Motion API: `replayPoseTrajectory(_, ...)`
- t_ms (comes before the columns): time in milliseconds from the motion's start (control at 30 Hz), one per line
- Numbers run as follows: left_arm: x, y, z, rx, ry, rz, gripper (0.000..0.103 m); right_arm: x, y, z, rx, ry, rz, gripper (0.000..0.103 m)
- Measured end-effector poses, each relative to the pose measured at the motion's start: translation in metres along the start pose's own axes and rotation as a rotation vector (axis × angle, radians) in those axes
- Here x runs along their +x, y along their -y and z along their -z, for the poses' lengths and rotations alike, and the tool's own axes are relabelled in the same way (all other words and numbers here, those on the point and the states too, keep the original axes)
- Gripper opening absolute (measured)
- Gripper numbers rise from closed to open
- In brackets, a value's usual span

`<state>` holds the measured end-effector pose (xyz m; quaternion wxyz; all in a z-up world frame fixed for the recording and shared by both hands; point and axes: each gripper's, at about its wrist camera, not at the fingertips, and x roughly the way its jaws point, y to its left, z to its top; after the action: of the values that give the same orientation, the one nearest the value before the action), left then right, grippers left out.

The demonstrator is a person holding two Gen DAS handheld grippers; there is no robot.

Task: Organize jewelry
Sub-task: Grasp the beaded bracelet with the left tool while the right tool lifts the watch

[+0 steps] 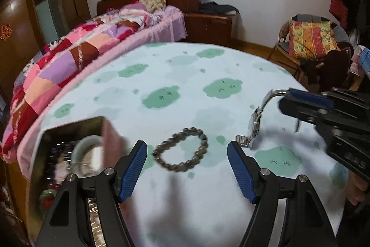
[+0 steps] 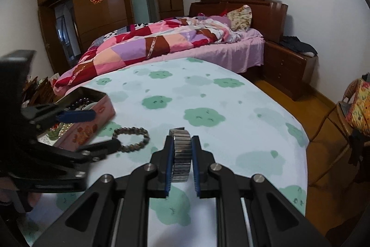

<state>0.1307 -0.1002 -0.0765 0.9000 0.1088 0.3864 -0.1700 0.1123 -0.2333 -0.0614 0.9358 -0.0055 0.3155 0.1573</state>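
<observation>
Right wrist view: right gripper clenched on metal watch band.
Left gripper: released, jaws wide, above bead bracelet.
Risk: watch slips; the grip is on the band only.

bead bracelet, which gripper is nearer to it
Left. The left gripper hangs open right by the bead bracelet, which lies on the cloth. The right gripper is off to its side, shut on the watch.

Jewelry on a cloud-print cloth

A grey-brown beaded bracelet lies flat; a silver metal-link watch hangs lifted; a pink tin box of jewelry sits open.
</observation>
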Motion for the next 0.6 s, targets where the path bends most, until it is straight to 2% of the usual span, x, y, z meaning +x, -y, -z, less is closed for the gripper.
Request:
replayPoseTrajectory(200,0.031,0.003,-0.002,-0.008,-0.076,0.011,0.072,-0.004,0.005,0.003,0.012,0.013,-0.008,0.017)
replayPoseTrajectory(267,0.04,0.002,0.002,-0.019,-0.116,0.039,0.054,-0.005,0.004,0.004,0.01,0.017,-0.013,0.017)
replayPoseTrajectory(367,0.036,0.003,0.002,-0.01,-0.116,0.082,0.013,-0.006,0.002,0.003,0.003,0.022,-0.016,0.017)
replayPoseTrajectory(400,0.035,0.003,0.002,-0.008,-0.122,0.091,0.008,-0.006,0.001,0.002,0.001,0.023,-0.017,0.017)
replayPoseTrajectory(600,-0.001,-0.006,0.0,-0.038,-0.05,0.12,0.008,-0.013,-0.004,-0.006,-0.019,0.043,-0.011,0.017)
